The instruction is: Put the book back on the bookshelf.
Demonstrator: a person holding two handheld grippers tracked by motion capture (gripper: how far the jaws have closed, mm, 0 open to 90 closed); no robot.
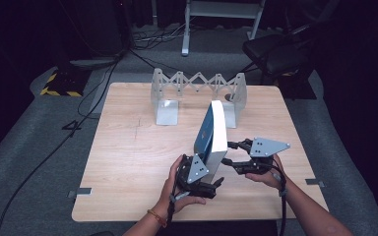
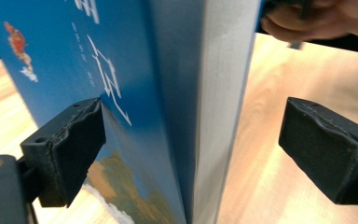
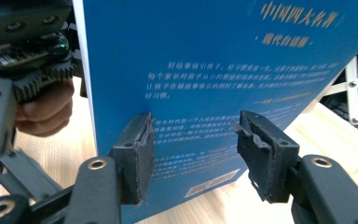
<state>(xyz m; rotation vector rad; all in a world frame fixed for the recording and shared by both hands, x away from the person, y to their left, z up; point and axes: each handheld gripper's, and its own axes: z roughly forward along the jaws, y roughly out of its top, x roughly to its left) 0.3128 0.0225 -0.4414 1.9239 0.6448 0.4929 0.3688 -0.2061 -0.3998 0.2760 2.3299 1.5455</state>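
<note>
One thick book with a blue cover stands upright on its lower edge at the centre right of the high view, on the wooden table, in front of the metal folding rack at the upper middle of that frame; judged from this, standing the book up is done, while moving it into the rack between its two end plates is left, and the rack holds nothing so far.

In the high view the left gripper sits at the book's near lower corner; in the left gripper view its jaws stand wide on either side of the book's edge, the left one just beside or perhaps touching the front cover, the right one well apart from the page block; it grips nothing.

In the high view the right gripper sits at the book's right side; in the right gripper view its jaws are partly open in front of the back cover, facing its flat side with nothing between them.

Whether the book stands free or leans on a jaw cannot be told; its foot is hidden behind the left gripper in the high view; the cover print is blurred and cut off at the top; the rack's far side is dim.
</note>
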